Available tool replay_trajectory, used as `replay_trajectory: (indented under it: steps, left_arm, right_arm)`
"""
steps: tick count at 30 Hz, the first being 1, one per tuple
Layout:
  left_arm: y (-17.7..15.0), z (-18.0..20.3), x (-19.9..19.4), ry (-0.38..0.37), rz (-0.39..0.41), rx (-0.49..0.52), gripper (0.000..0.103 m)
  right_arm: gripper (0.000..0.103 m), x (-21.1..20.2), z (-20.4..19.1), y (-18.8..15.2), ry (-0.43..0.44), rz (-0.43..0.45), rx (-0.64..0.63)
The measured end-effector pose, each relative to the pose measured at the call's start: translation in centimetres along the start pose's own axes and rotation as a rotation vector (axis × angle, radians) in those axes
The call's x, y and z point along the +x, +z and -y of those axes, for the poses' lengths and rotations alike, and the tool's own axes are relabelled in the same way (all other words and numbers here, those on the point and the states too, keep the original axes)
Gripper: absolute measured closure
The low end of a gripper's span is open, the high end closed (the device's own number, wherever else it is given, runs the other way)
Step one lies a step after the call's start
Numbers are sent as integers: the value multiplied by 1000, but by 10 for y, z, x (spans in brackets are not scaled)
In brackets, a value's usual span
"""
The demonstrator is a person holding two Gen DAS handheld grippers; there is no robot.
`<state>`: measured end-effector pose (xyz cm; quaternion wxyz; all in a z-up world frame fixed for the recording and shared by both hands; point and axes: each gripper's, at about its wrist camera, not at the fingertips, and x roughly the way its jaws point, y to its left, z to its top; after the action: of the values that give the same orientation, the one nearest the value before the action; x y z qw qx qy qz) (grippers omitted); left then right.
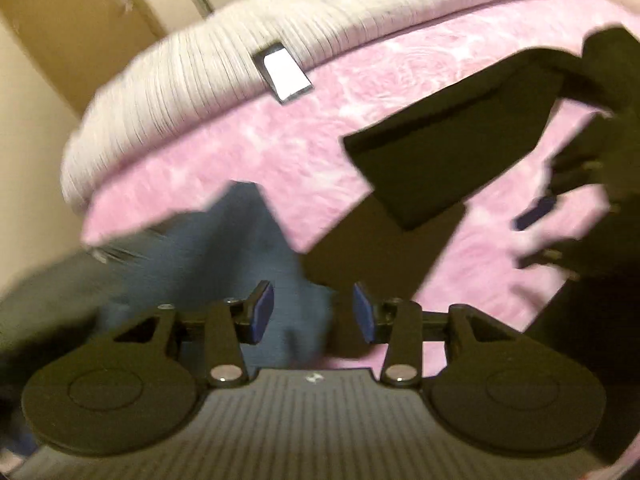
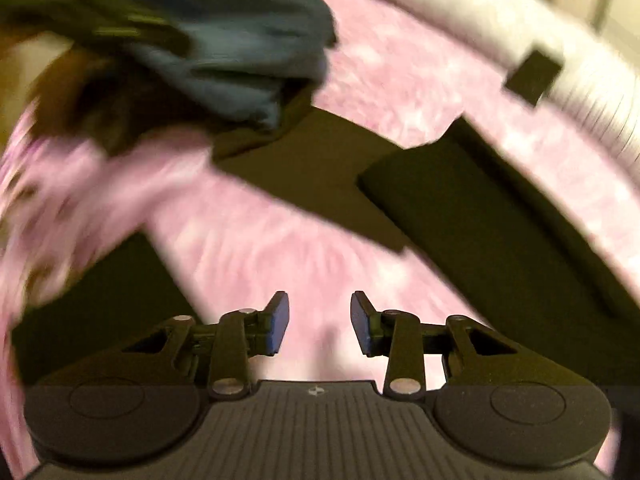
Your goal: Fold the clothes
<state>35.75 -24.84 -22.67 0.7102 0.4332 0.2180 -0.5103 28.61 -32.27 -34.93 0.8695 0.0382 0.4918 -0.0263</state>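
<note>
A dark olive garment [image 1: 444, 148] lies on the pink bed cover [image 1: 248, 152], with one part folded over. It also shows in the right wrist view [image 2: 472, 204]. A crumpled blue garment [image 1: 224, 248] lies at the near left edge of the bed, and in the right wrist view [image 2: 240, 52] at the upper left. My left gripper [image 1: 314, 312] is open and empty, above the blue garment. My right gripper [image 2: 320, 322] is open and empty above the pink cover. It also shows at the right edge of the left wrist view [image 1: 552, 220]. Both views are blurred.
A white ribbed blanket [image 1: 224, 64] runs along the far side of the bed. A small dark and white object [image 1: 286, 72] lies at its edge, also seen in the right wrist view [image 2: 534, 76]. A brown door [image 1: 68, 16] and cream wall stand behind.
</note>
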Motion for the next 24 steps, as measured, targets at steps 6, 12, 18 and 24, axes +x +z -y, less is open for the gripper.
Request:
replay_trajectory:
  steps: [6,12,18,24]
  left_arm:
    - [-32,-44,-14,-58,93,-79,66]
    - [-51,-64,-45,-43,184,-239,66]
    - [-53,-65,-51,-44,173,-310,62]
    - [-33,-46,-54,-73,162,-263,61]
  right_arm:
    - [78,85,-17,70,-88,20,27]
    - [86,120,-38,143,-92,107,-80]
    - [83,110,-16,142,-100,90,-29]
    - [48,99,5,141,-108,73,22]
